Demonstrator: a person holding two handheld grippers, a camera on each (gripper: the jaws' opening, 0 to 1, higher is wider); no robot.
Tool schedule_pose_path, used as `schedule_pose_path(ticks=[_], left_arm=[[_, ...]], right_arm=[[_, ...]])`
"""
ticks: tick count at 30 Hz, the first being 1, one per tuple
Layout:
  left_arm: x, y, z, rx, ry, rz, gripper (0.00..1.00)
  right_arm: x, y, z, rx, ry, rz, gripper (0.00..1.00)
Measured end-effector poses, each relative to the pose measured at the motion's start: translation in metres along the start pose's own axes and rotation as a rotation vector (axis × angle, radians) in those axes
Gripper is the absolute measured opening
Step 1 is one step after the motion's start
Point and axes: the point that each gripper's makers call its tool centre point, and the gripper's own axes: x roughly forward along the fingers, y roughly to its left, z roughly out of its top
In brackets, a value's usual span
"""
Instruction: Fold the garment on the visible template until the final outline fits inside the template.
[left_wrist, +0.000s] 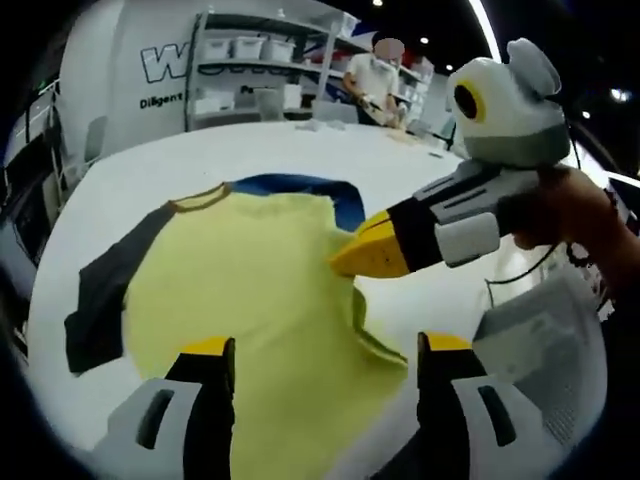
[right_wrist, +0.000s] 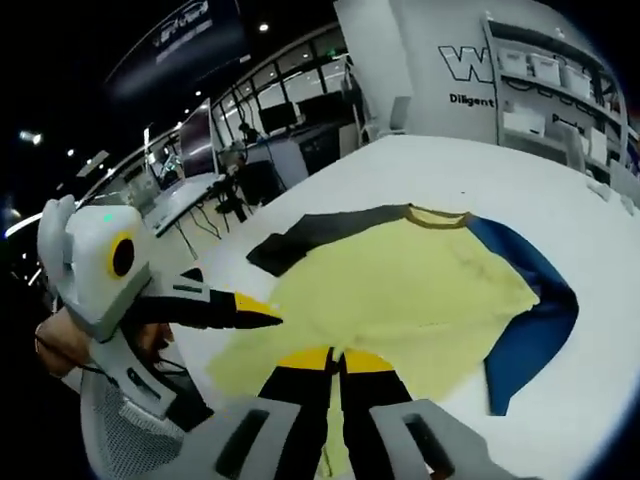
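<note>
Gripping garment (right_wrist: 400, 290) edge: right gripper (right_wrist: 337, 358) jaws closed | left gripper (left_wrist: 325, 350) jaws wide above it

garment (left_wrist: 260, 290): yellow body, dk grey sleeve, blue sleeve | table (left_wrist: 400, 170): white, prob.

Large "W" and partial "Diligent" on the white wall panel (right_wrist: 480, 70), both cut off.
</note>
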Motion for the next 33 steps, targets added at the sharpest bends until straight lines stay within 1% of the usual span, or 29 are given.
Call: schedule_pose_path(ticks=[4,7,10,14,17,20,21,22,23,24,27,30,31,32,33], left_arm=[[0.009,-0.003,0.006,0.012,-0.012,-0.015,0.63],[0.014,-0.003,0.007,0.037,-0.01,-0.022,0.57],[0.019,-0.003,0.006,0.057,-0.015,-0.028,0.47],[0.023,-0.003,0.006,0.054,-0.02,-0.03,0.39],[0.025,-0.002,0.007,0.073,-0.025,-0.03,0.28],[0.027,-0.004,0.01,0.087,-0.044,-0.052,0.11],[0.028,-0.003,0.009,0.081,-0.038,-0.045,0.02],[0.029,-0.001,0.008,0.088,-0.028,-0.028,0.0],[0.03,0.001,0.005,0.123,-0.013,-0.02,0.0],[0.03,0.003,0.005,0.121,-0.01,-0.009,0.0],[0.03,0.001,0.006,0.109,-0.022,-0.023,0.0],[0.031,0.002,0.006,0.11,-0.019,-0.016,0.0],[0.03,0.003,0.006,0.11,-0.02,-0.017,0.0],[0.03,0.005,0.007,0.103,-0.02,-0.013,0.0],[0.03,0.006,0.007,0.101,-0.02,-0.009,0.0]], right_arm=[[0.001,0.003,0.003,0.025,-0.01,0.009,0.0],[0.002,0.004,0.004,0.046,-0.016,0.017,0.0],[0.003,0.005,0.004,0.057,-0.019,0.022,0.0],[0.004,0.006,0.006,0.068,-0.021,0.028,0.0],[0.004,0.008,0.007,0.081,-0.022,0.036,0.0],[0.006,0.01,0.009,0.098,-0.032,0.049,0.0],[0.006,0.01,0.009,0.108,-0.034,0.051,0.0],[0.006,0.01,0.009,0.114,-0.035,0.049,0.0],[0.006,0.01,0.009,0.116,-0.033,0.046,0.0],[0.007,0.01,0.009,0.116,-0.031,0.045,0.0],[0.008,0.009,0.008,0.113,-0.032,0.045,0.0],[0.008,0.008,0.009,0.124,-0.037,0.046,0.0],[0.007,0.009,0.009,0.129,-0.041,0.051,0.02],[0.006,0.008,0.011,0.137,-0.052,0.048,0.06],[0.005,0.005,0.012,0.14,-0.061,0.039,0.13]])
